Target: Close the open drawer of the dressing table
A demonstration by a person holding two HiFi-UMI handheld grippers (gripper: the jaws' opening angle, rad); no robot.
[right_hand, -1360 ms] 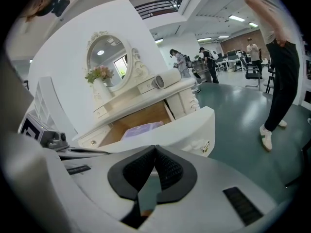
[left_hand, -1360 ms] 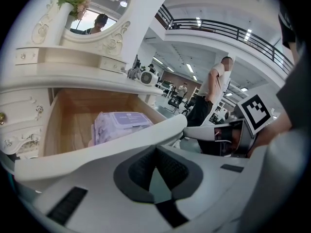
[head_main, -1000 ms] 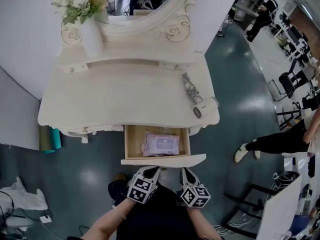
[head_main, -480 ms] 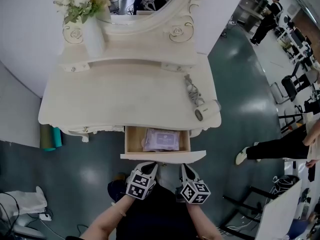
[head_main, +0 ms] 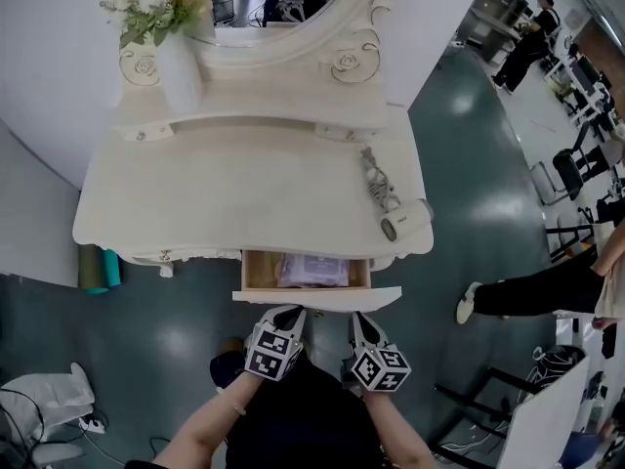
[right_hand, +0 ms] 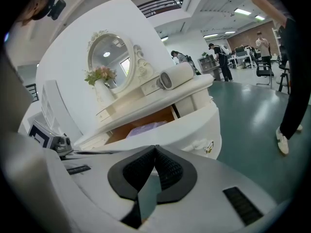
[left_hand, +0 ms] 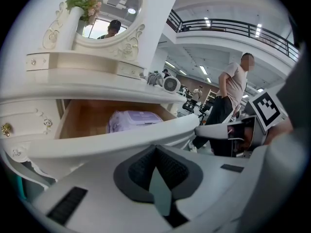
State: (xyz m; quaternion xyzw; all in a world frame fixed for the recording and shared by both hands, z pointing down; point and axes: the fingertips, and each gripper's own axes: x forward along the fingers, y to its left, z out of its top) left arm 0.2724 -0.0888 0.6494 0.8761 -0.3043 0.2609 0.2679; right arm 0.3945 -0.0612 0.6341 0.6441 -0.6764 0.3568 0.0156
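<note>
The white dressing table [head_main: 244,189] has its middle drawer [head_main: 317,296] open a little way. A purple packet [head_main: 312,268] lies inside on the wooden bottom, also seen as the packet [left_hand: 132,119] in the left gripper view. My left gripper [head_main: 290,312] and right gripper [head_main: 357,318] are both shut, side by side, with their tips against the curved drawer front. In the left gripper view the gripper [left_hand: 155,147] meets the drawer front [left_hand: 112,140]. In the right gripper view the gripper [right_hand: 155,147] points at the drawer front [right_hand: 194,127] near its right end.
A hair dryer [head_main: 402,219] with its cord lies on the tabletop's right edge. A vase of flowers [head_main: 166,37] and an oval mirror [head_main: 269,13] stand at the back. A teal roll [head_main: 98,270] leans under the left side. A person [head_main: 532,286] stands on the floor to the right.
The drawer has slid inward, so less of the packet shows. Both grippers moved forward with the drawer front.
</note>
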